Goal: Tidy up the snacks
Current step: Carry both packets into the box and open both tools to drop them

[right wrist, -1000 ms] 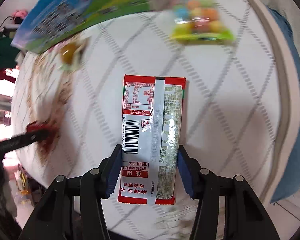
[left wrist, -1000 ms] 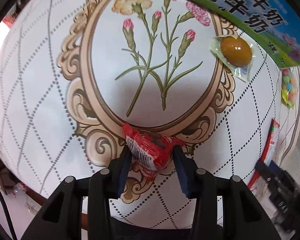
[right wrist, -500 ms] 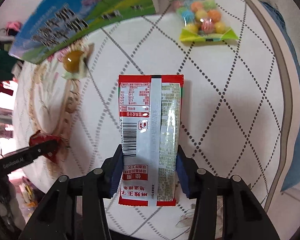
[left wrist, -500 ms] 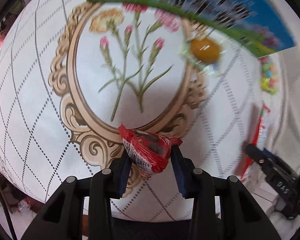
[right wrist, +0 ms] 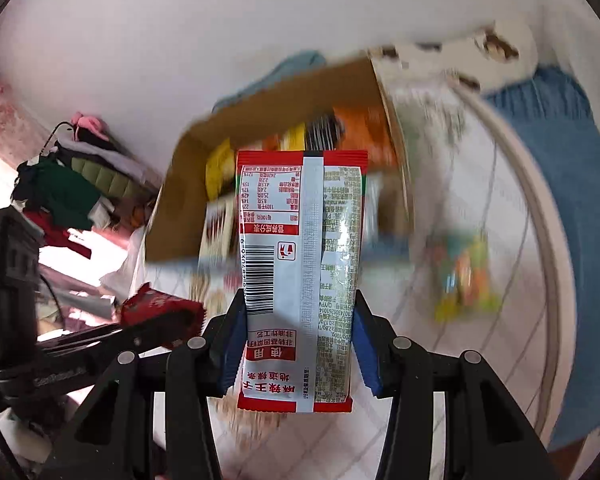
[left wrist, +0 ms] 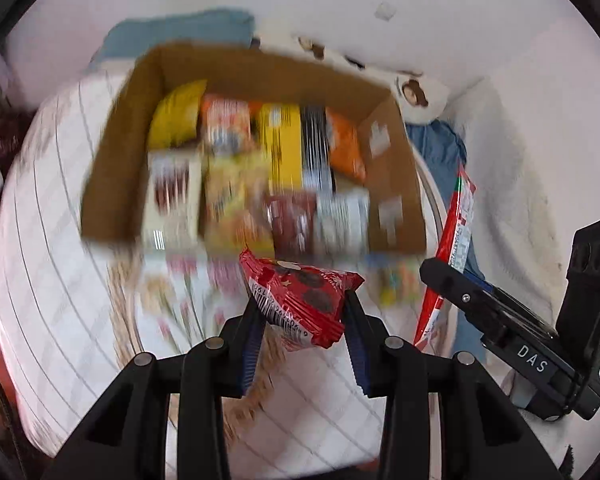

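Observation:
My left gripper is shut on a small red cookie packet and holds it above the table, in front of an open cardboard box filled with several snack packs. My right gripper is shut on a long red and silver snack packet, lifted before the same box. The right gripper and its packet show at the right of the left wrist view. The left gripper's red packet shows at the left of the right wrist view.
A bag of coloured candies lies on the white quilted tablecloth, blurred, to the right of the box. Blue cloth hangs at the right. A pile of clothes sits off the table at the left.
Both grippers have lifted and tilted up with their packets. The views now face the inside of the cardboard box instead of looking down on the tablecloth. Everything behind is motion-blurred.

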